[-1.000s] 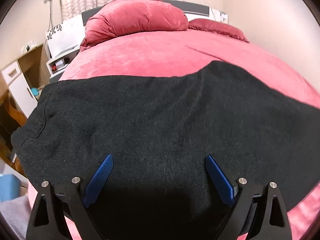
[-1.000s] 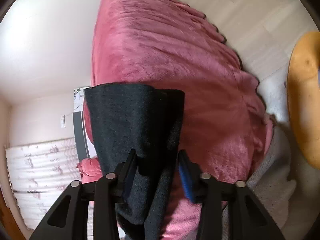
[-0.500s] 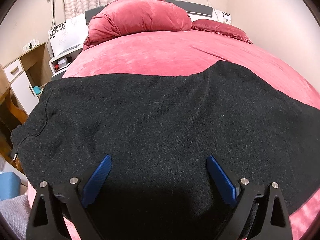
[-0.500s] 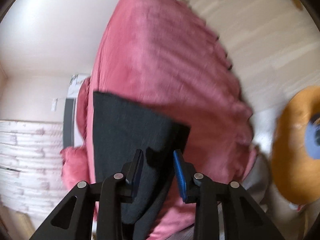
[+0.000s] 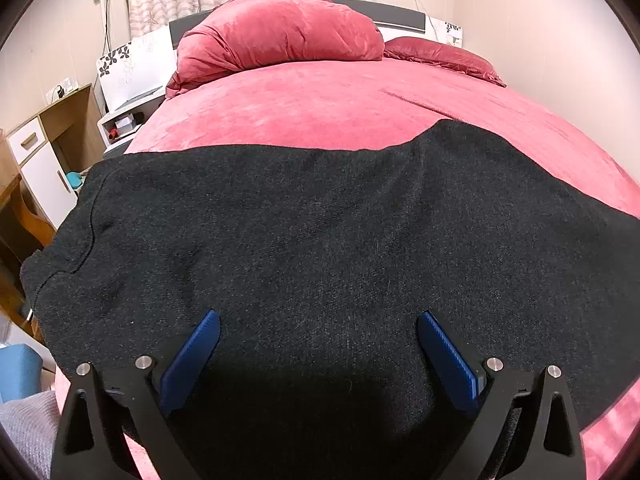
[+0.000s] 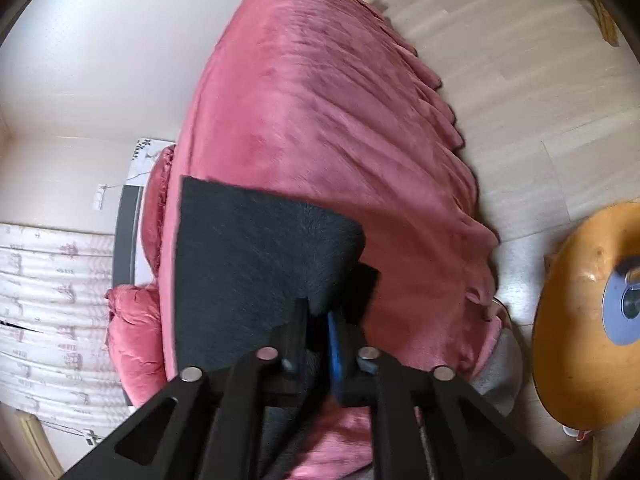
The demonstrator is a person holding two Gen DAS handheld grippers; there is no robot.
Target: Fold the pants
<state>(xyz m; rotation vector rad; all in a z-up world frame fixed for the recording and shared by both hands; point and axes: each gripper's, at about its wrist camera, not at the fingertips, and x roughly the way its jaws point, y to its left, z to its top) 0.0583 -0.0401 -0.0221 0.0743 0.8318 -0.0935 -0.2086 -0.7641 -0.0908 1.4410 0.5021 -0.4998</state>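
Dark grey pants (image 5: 320, 232) lie spread flat across the pink bed (image 5: 320, 100). My left gripper (image 5: 318, 326) hovers open just over their near edge, blue fingers (image 5: 196, 354) wide apart, holding nothing. In the right wrist view my right gripper (image 6: 318, 312) is shut on the edge of the pants (image 6: 256, 256), whose end lies on the bed (image 6: 340, 112) ahead of the jaws.
Red pillows (image 5: 280, 40) and a headboard stand at the far end of the bed. A wooden cabinet (image 5: 44, 160) and nightstand are at the left. A round orange table (image 6: 580, 312) and wood floor (image 6: 520, 60) lie beside the bed.
My right gripper has closed on the pants edge and swung over the bed. My left gripper has stayed open, barely shifting over the cloth.
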